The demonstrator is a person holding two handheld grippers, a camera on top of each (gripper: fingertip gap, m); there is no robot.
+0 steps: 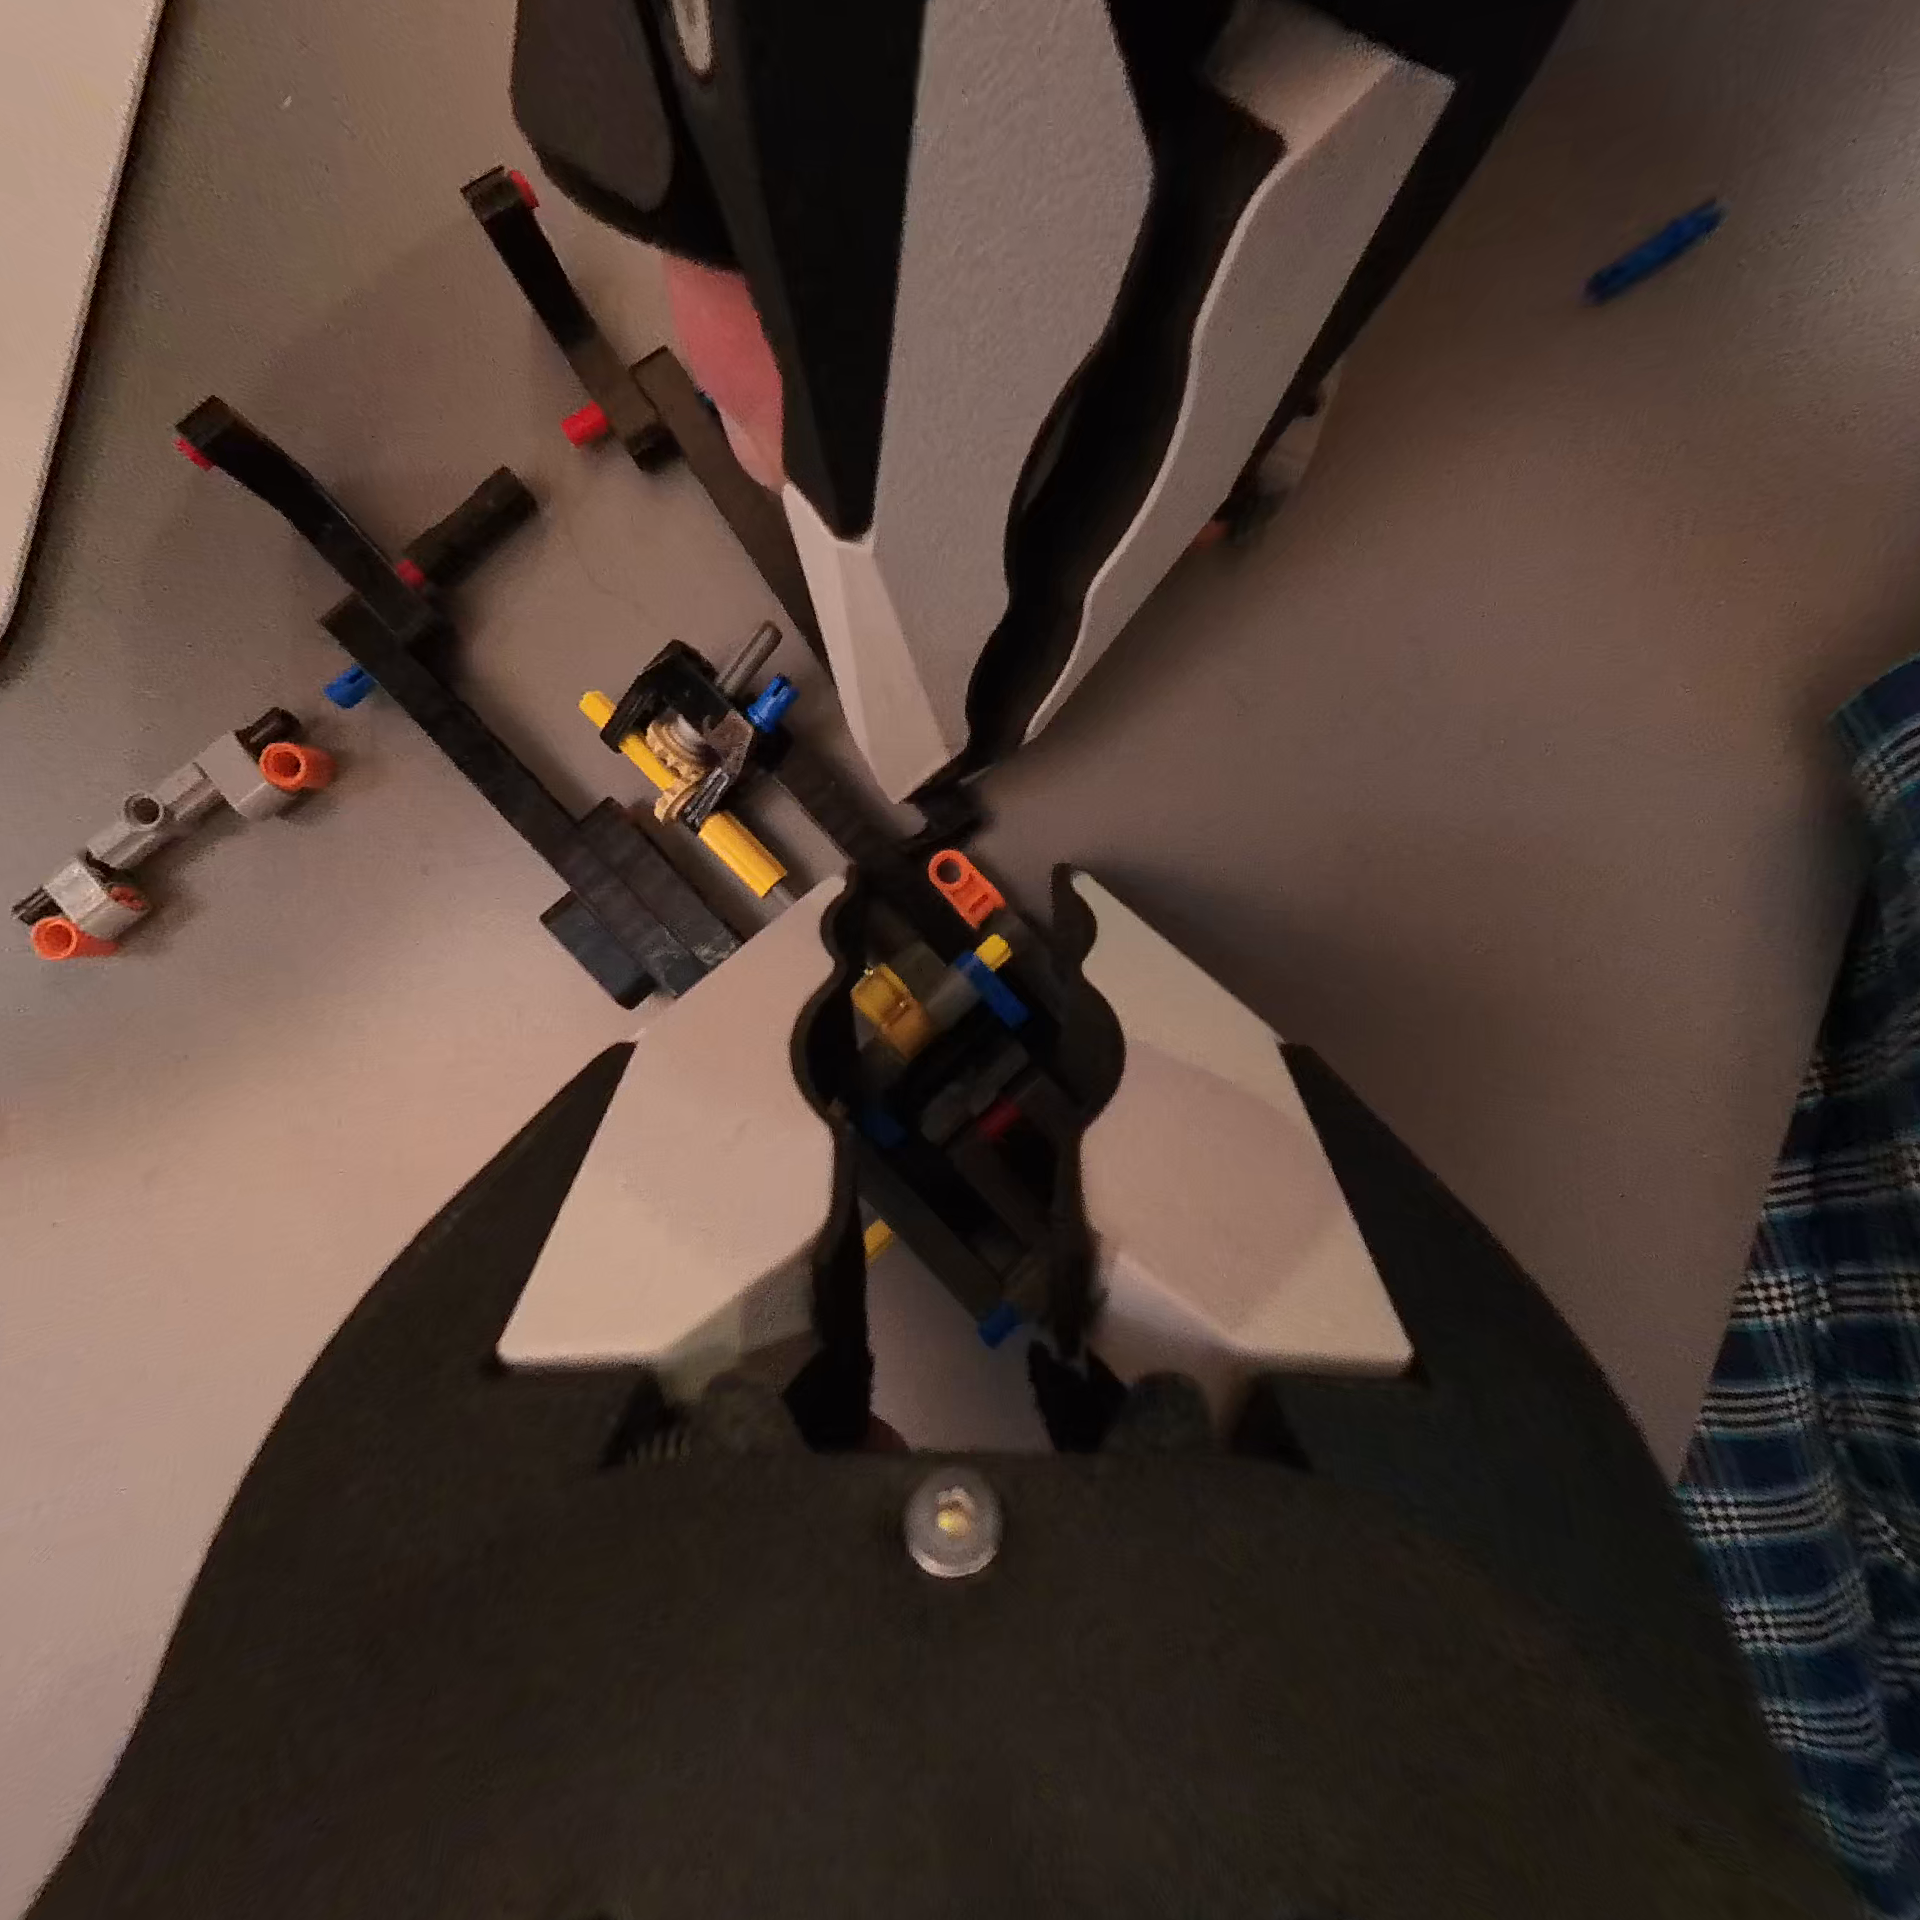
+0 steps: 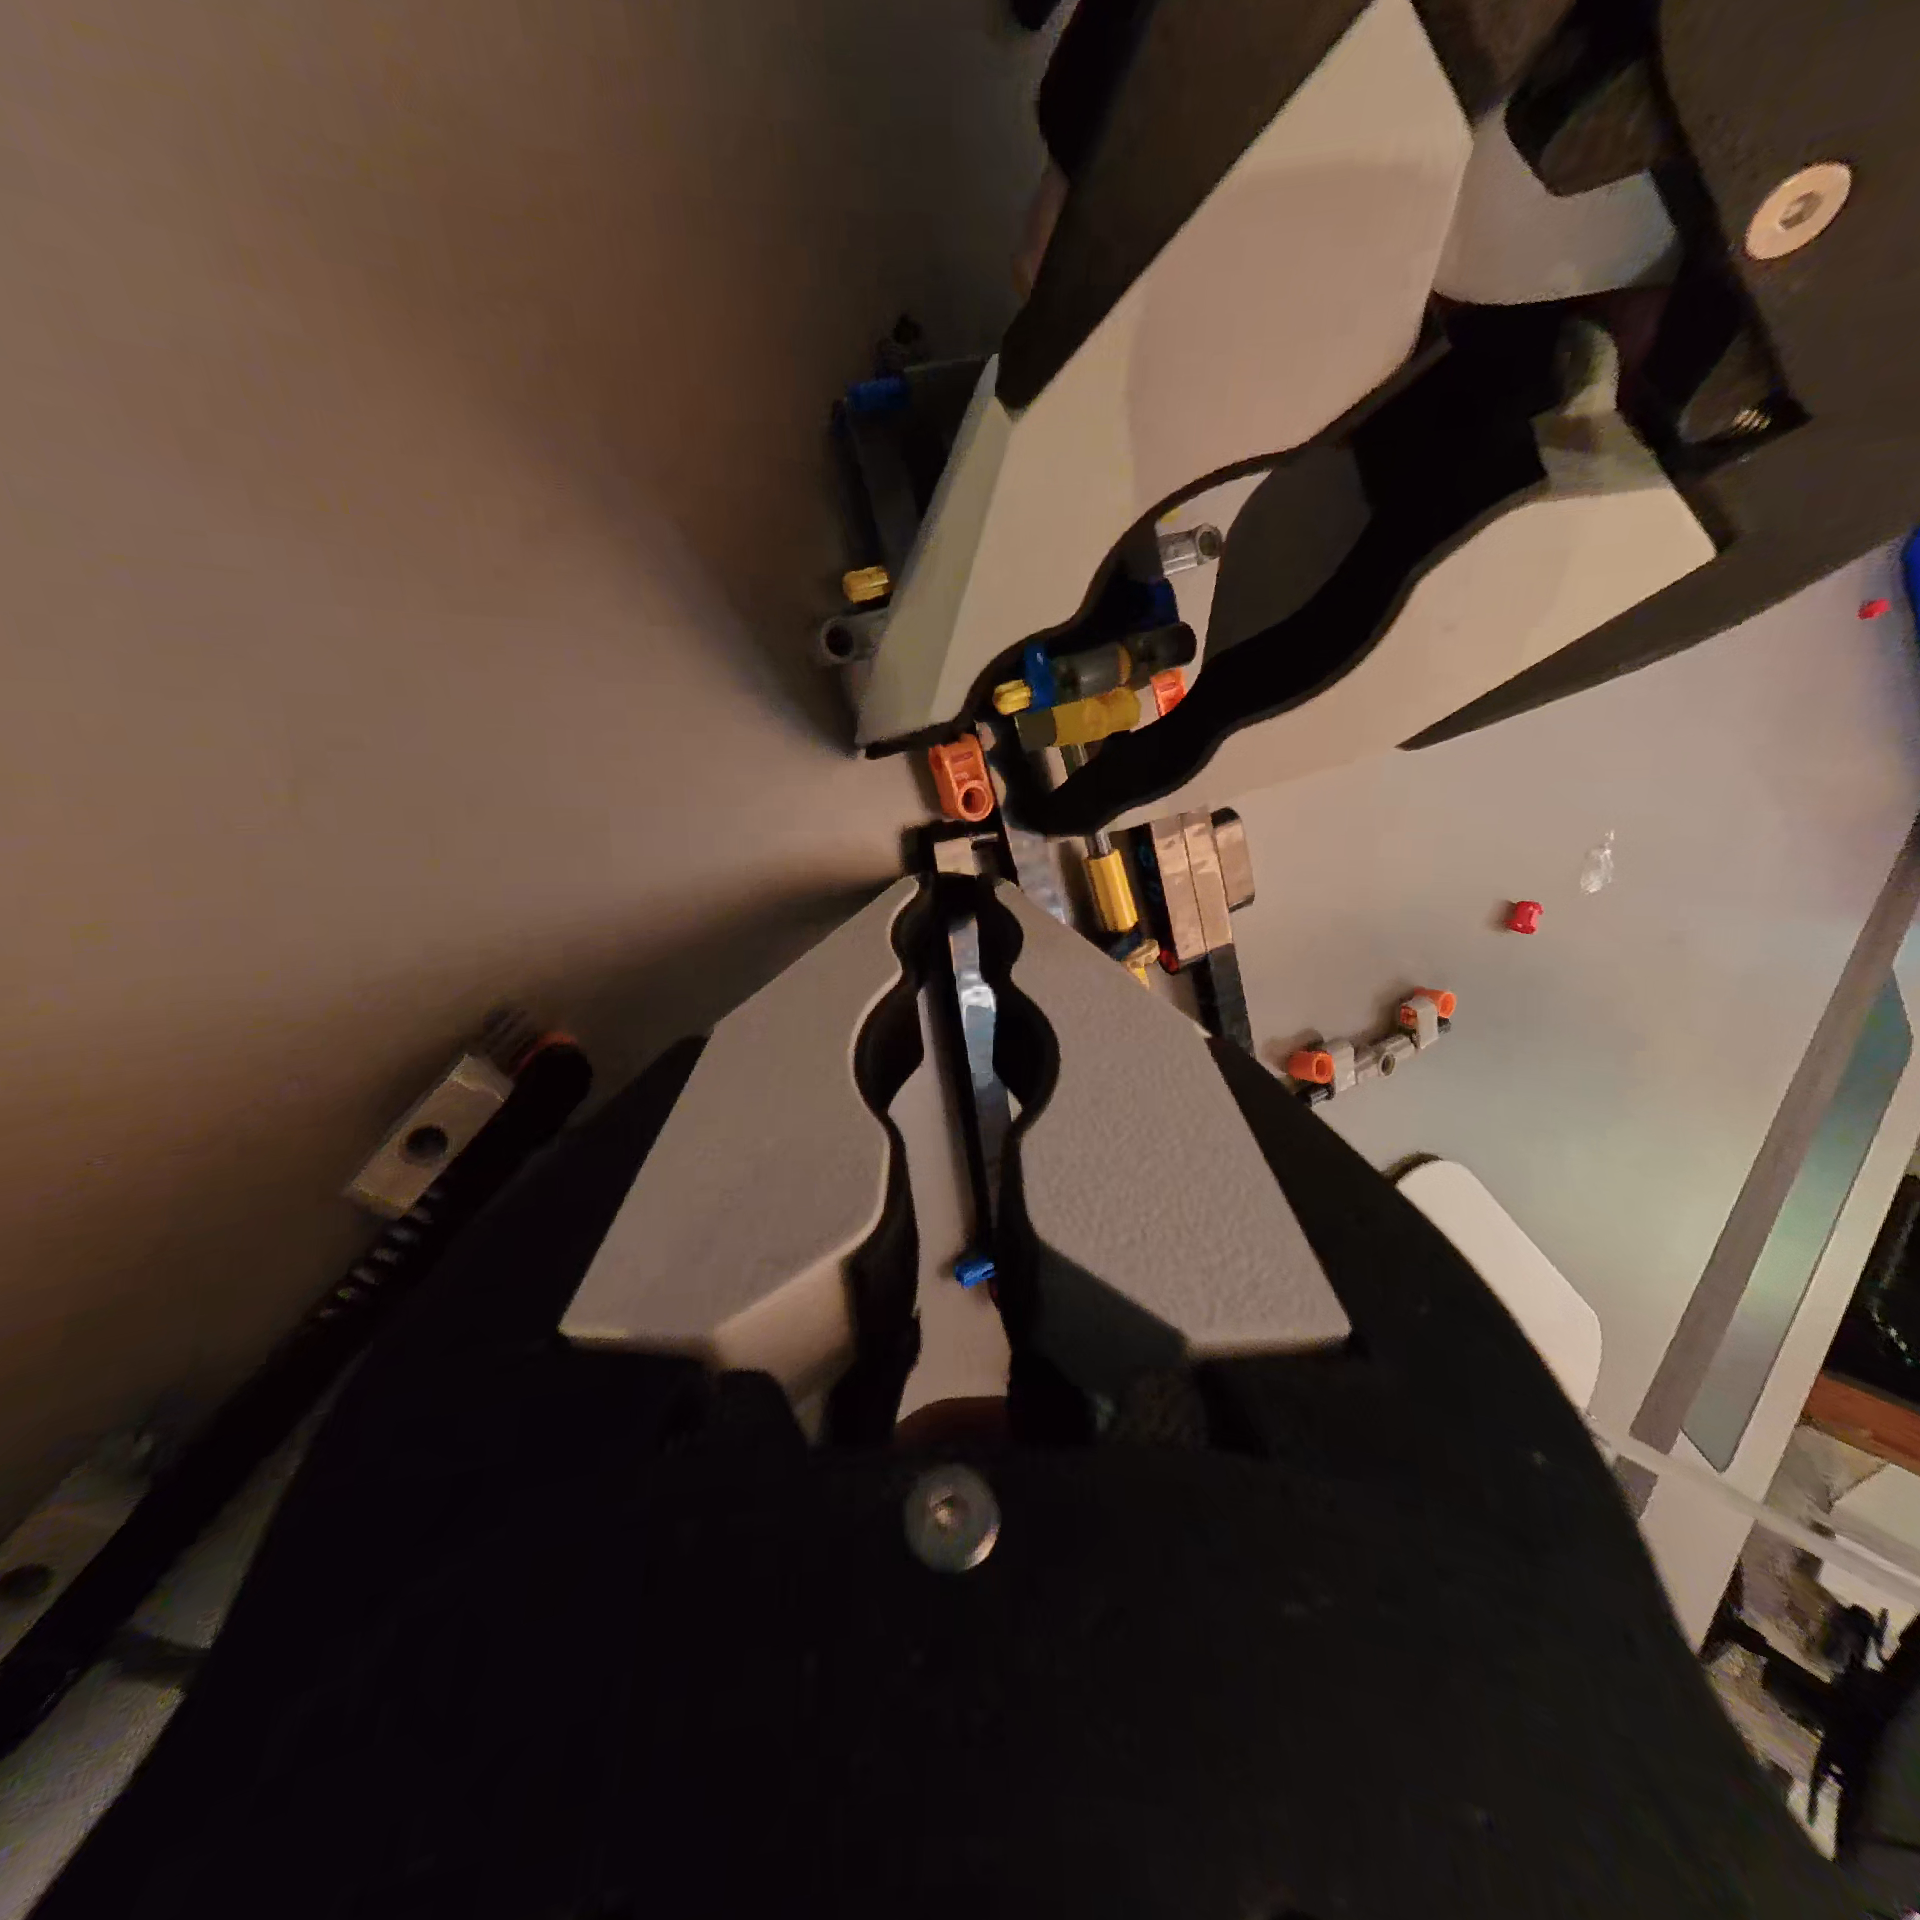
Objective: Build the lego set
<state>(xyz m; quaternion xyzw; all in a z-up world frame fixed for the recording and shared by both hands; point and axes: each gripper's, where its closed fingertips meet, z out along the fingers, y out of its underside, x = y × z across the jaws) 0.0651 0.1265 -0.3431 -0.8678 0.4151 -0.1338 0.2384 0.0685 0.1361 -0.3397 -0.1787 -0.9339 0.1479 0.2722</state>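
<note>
My left gripper (image 1: 956, 883) is shut on one end of a black lego frame (image 1: 966, 1091) with yellow, blue and grey parts and an orange connector (image 1: 968, 888) at its tip. The frame runs on to the left as long black beams (image 1: 499, 769) with a yellow axle and tan gear (image 1: 691, 764). My right gripper (image 2: 961, 878) is shut on a thin black beam (image 2: 977, 1039) with a blue pin at its near end. The beam's tip sits just below the orange connector (image 2: 961, 779). The right gripper (image 1: 935, 795) comes in from above, tip to tip with the left gripper (image 2: 977, 779).
A grey and orange connector chain (image 1: 177, 831) lies at the left, also in the right wrist view (image 2: 1371, 1049). Curved black beams with red pins (image 1: 301, 509) lie behind. A loose blue pin (image 1: 1652, 255), red pieces (image 2: 1522, 914) and a plaid sleeve (image 1: 1818, 1299) show.
</note>
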